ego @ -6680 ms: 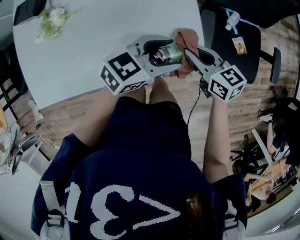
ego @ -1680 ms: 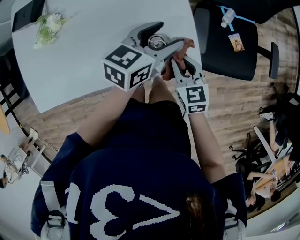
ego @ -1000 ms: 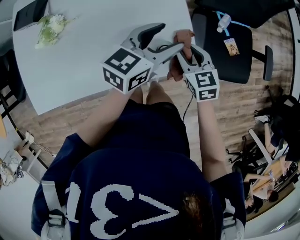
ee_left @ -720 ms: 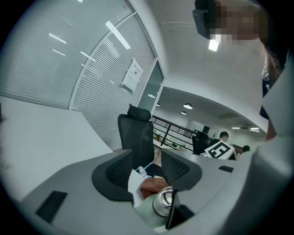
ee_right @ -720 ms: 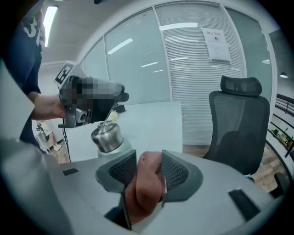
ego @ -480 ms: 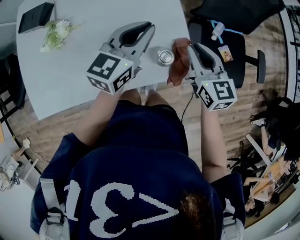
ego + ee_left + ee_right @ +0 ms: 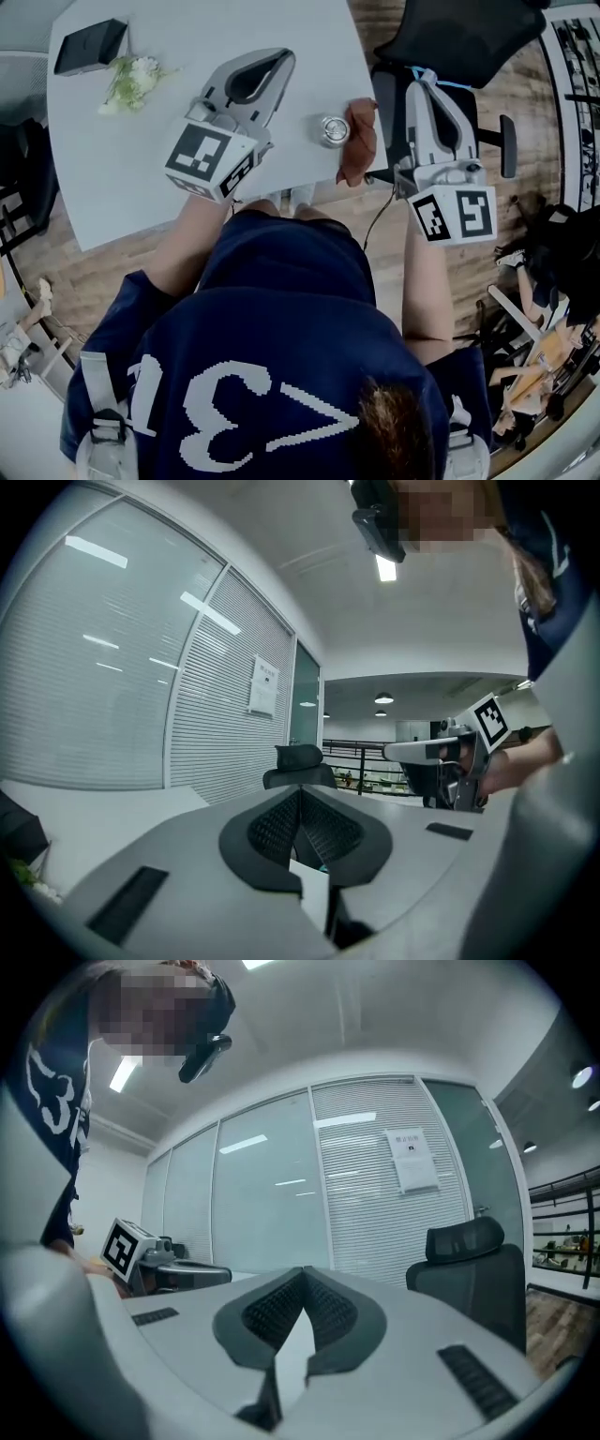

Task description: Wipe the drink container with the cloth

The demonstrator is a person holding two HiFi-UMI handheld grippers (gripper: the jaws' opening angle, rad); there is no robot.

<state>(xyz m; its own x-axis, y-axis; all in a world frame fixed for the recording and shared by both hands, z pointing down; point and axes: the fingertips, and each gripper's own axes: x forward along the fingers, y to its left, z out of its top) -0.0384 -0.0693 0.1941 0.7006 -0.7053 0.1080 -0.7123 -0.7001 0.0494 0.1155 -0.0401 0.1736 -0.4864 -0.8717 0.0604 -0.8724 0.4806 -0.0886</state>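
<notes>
white table (image 7: pixel 178 56) on wood floor (image 7: pixel 66 258) holds can (image 7: pixel 332 130).

Table (image 7: pixel 187 33): white, rounded corner, standing on a wooden floor (image 7: pixel 56 246).
Flowers (image 7: pixel 134 79): small pale bunch with green leaves, lying near the table's far left corner.
Box (image 7: pixel 90 45): black, flat, just beside the flowers.
Chair (image 7: pixel 459 33): 1 black office chair off the table's right edge.
Wall (image 7: pixel 262 1194): glass panels with blinds (image 7: pixel 370 1194) and 1 paper notice (image 7: pixel 412 1161) stuck on.
</notes>
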